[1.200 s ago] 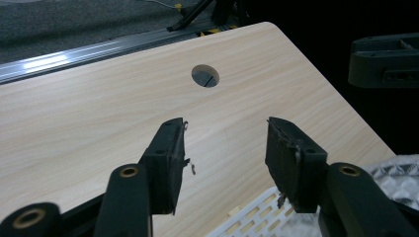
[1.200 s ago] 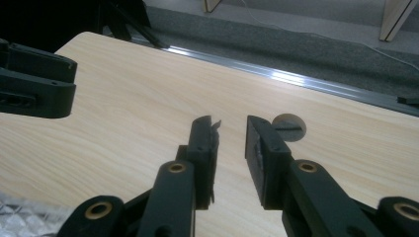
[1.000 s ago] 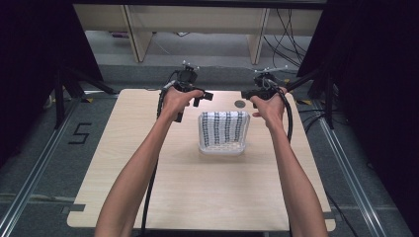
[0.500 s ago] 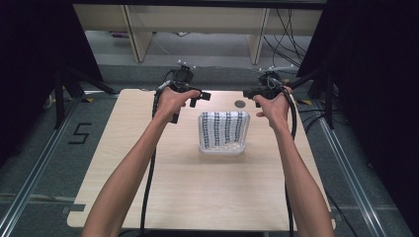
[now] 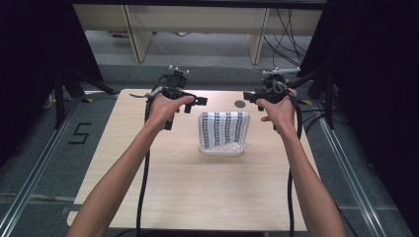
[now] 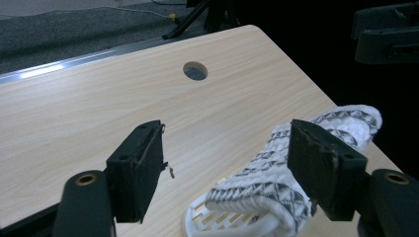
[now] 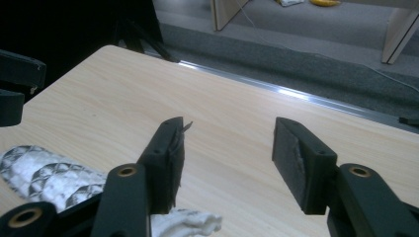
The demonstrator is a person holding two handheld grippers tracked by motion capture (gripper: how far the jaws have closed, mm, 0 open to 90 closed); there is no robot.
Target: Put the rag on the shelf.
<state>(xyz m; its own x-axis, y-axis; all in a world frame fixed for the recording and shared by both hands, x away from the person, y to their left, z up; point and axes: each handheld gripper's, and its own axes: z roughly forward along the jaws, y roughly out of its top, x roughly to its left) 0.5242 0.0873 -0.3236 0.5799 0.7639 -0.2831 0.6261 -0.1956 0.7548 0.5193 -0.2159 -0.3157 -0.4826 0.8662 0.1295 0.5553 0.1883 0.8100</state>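
White patterned cloth (image 5: pixel 223 129) drapes over a small white basket (image 5: pixel 221 149) mid-worktop (image 5: pixel 197 192), hiding most of it. Left gripper (image 5: pixel 195 101) and right gripper (image 5: pixel 253 96) flank it; both jaws have just been opening, empty.

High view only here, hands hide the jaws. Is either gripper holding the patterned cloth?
Observer: No. The left gripper is open and its jaws have just been opening. The cloth lies past them, draped over the white basket.
Operator: Right one?
Observer: The right gripper is open as well, also just been opening, with bare table between its jaws.
Operator: Basket floor solid?
Observer: Slotted, by the left gripper view.
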